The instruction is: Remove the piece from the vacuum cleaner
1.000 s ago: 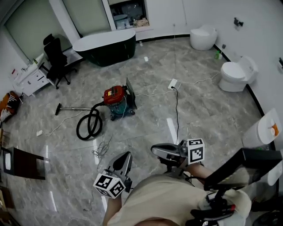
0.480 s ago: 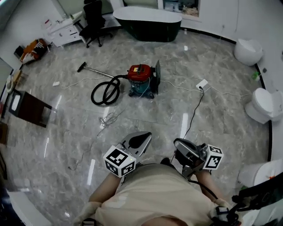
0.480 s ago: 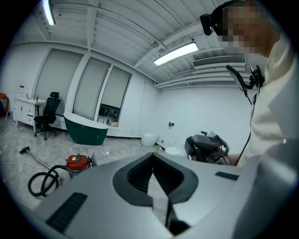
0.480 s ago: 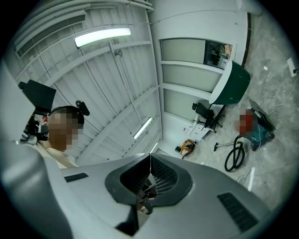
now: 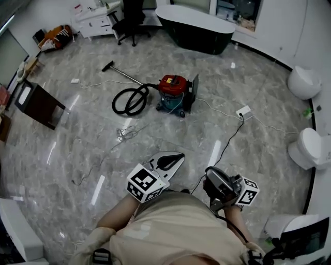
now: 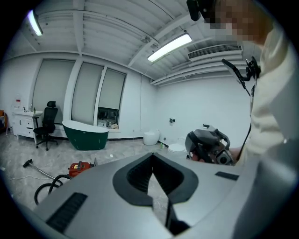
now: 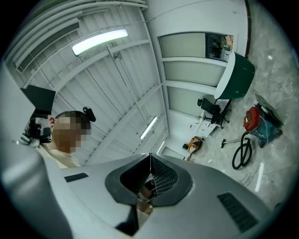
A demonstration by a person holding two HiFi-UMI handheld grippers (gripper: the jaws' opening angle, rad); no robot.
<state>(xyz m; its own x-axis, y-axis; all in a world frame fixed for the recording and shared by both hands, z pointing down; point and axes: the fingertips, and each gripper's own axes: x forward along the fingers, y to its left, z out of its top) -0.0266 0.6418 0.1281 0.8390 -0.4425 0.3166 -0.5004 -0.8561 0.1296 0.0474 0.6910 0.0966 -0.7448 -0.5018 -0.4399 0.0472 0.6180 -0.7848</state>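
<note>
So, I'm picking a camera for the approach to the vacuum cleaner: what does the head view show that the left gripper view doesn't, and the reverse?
Only the head view shows the white power strip and the loose wire near the hose. Only the left gripper view shows the ceiling lights, the window blinds, and that the left gripper is shut and empty. Both show the red vacuum cleaner, its black hose, the dark green bathtub, the office chair and the right gripper.

Seemingly a bathroom showroom: a freestanding bathtub point(image 5: 196, 23) and several toilets point(image 5: 304, 82) on a marble floor point(image 5: 77, 129).
</note>
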